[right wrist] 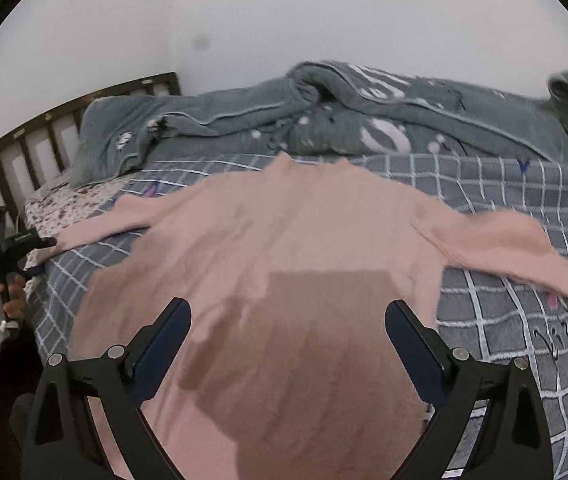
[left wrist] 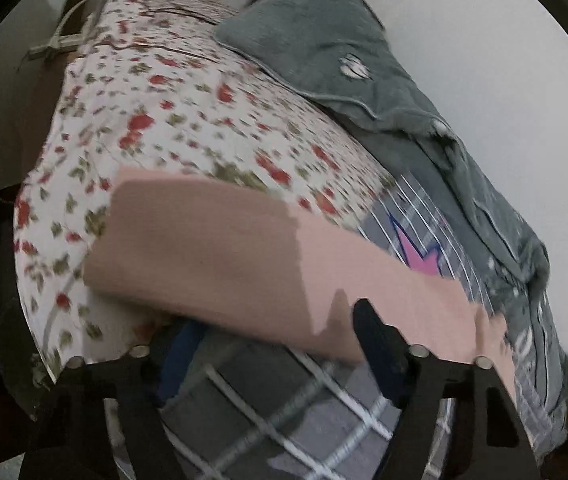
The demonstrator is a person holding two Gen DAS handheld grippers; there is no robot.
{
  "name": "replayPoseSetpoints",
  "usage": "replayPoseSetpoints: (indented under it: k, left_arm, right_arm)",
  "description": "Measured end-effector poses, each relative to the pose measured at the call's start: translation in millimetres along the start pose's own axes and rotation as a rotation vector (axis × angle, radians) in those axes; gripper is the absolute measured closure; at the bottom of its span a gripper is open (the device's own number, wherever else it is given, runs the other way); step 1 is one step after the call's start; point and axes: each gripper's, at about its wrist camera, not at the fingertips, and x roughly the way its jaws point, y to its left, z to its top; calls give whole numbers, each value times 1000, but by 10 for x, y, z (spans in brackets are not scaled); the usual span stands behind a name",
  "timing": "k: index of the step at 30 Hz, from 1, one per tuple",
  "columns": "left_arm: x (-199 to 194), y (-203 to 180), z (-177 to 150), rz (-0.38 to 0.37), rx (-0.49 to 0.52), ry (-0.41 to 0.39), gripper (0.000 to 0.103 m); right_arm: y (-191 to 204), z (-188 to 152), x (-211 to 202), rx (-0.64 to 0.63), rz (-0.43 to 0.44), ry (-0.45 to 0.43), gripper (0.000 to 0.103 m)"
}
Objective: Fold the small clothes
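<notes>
Garment: a pink sweater (right wrist: pixel 284 240) lies spread flat on the bed (right wrist: pixel 523 208), body toward the near edge, both sleeves stretched out to the sides. No fold shows in it yet.
Left sleeve: runs out over the grey checked blanket (left wrist: pixel 284 420) toward the flowered sheet (left wrist: pixel 164 120); in the left wrist view its near edge is right at the left tool (left wrist: pixel 276 344).
Left tool: half open, with one dark finger resting on or just above the sleeve's edge and the other below it. Blur hides whether the pads press on the cloth, so I read it as not yet gripping.
Right tool (right wrist: pixel 287 340): spread wide, empty, and hovering above the lower body of the sweater, touching nothing that I can see.
Person: a hand (right wrist: pixel 0 312) at the far left of the right wrist view holds the left tool's handle.
Clutter: a grey-green quilt (right wrist: pixel 323 108) is bunched along the wall, clear of the sweater.
Progress: laying out looks done. All folding remains.
Next, by my reading: take the sleeve and fold it in over the body.
</notes>
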Motion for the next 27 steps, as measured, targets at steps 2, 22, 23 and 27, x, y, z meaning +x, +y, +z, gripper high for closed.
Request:
replayPoseSetpoints:
  k: [2, 22, 23, 27]
  left_arm:
    - [29, -23, 92, 45, 12, -15, 48]
    - [-432, -2960, -305, -151, 614, -106, 96]
    - [-439, -3243, -510, -181, 674, -99, 96]
    - [-371, -4042, -1282, -277, 865, -59, 96]
  right_arm:
    - [-87, -16, 24, 21, -2, 9, 6]
    - [-1056, 206, -669, 127, -181, -179, 6]
    - [-1145, 219, -692, 148, -193, -184, 6]
    - [-1505, 199, -789, 253, -225, -208, 6]
